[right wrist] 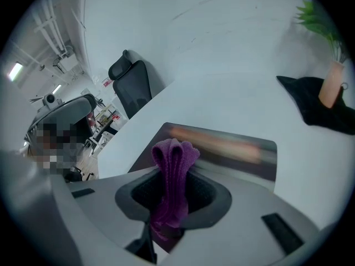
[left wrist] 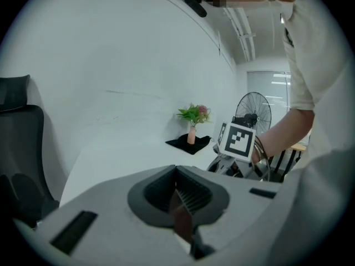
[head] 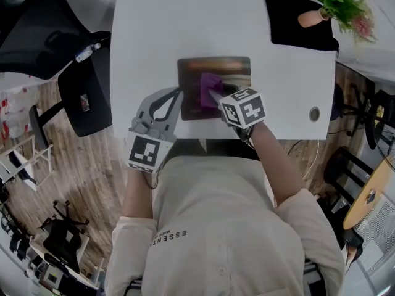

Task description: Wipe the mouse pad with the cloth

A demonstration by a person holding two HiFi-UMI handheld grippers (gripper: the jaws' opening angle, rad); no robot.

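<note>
Bright, even indoor light; fisheye-warped edges, motion-blurred mouse pad (right wrist: 222, 148).

Blurred mouse pad (right wrist: 233, 154) surface; cloth (right wrist: 172, 168) covers its near edge.

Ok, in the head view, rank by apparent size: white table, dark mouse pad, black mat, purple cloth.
White rectangular table
Dark rectangular mouse pad and black square mat: look alike
Purple fuzzy cloth

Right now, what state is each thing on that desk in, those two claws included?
mouse pad: lying on the white table.
cloth: bunched, standing up between the jaws.
left gripper: shut on the mouse pad's edge.
right gripper: shut on the cloth.
vase: upright on a black mat.
</note>
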